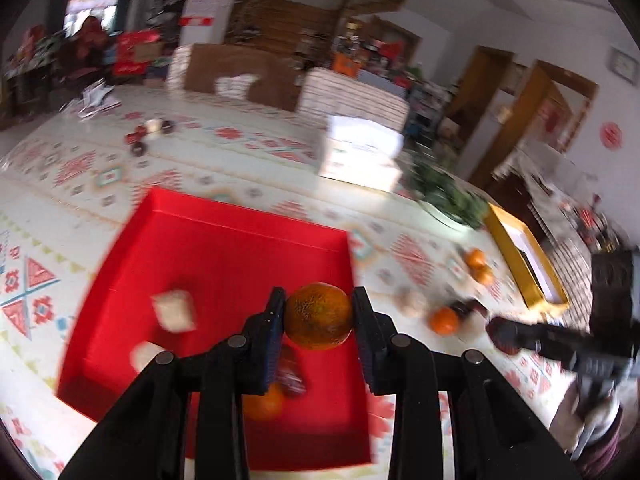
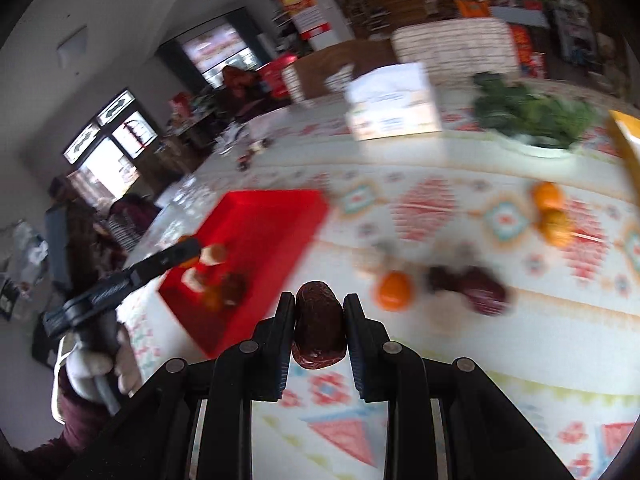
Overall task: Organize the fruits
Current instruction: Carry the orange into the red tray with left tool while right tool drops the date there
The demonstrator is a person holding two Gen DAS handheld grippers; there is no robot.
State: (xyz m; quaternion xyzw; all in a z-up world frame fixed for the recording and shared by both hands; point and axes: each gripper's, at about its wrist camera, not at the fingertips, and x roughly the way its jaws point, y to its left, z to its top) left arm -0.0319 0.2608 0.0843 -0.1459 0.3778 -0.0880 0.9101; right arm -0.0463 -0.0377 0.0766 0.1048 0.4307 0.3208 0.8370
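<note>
My left gripper (image 1: 319, 308) is shut on an orange (image 1: 319, 316) and holds it above the red tray (image 1: 224, 240). In the tray lie two pale lumps (image 1: 174, 310), a tangerine (image 1: 262, 402) and a dark red date (image 1: 290, 372). My right gripper (image 2: 319, 312) is shut on a dark red date (image 2: 319, 324), above the patterned tablecloth, right of the red tray (image 2: 256, 232). On the cloth lie loose tangerines (image 2: 394, 290) (image 2: 548, 196) and more dates (image 2: 480, 286). The right gripper also shows in the left wrist view (image 1: 520, 334), the left gripper in the right wrist view (image 2: 176, 256).
A white carton (image 1: 360, 152) stands at the back of the table, with a plate of green leaves (image 1: 452, 196) and a yellow box (image 1: 524, 256) to its right. Small dark items (image 1: 148, 132) lie far back left. Stacked boxes and shelves stand behind the table.
</note>
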